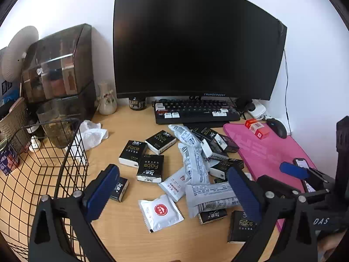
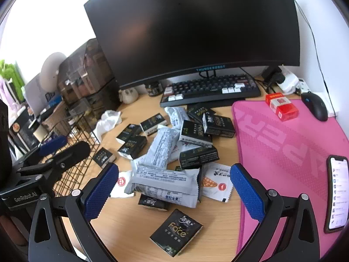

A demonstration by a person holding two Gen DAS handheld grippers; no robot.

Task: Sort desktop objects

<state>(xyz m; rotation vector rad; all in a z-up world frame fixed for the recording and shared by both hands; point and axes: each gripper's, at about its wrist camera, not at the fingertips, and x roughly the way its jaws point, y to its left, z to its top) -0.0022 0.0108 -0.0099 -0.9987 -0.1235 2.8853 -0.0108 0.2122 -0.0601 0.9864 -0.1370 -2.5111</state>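
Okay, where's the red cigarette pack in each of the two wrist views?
Left wrist: the red cigarette pack lies right of centre, on the pink mat's far corner.
Right wrist: the pack lies upper right, same corner of the mat.
Shared landmark: the black mouse just right of it.

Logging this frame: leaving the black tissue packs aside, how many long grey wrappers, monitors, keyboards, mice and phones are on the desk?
long grey wrappers: 3
monitor: 1
keyboard: 1
mouse: 1
phone: 1
Total: 7
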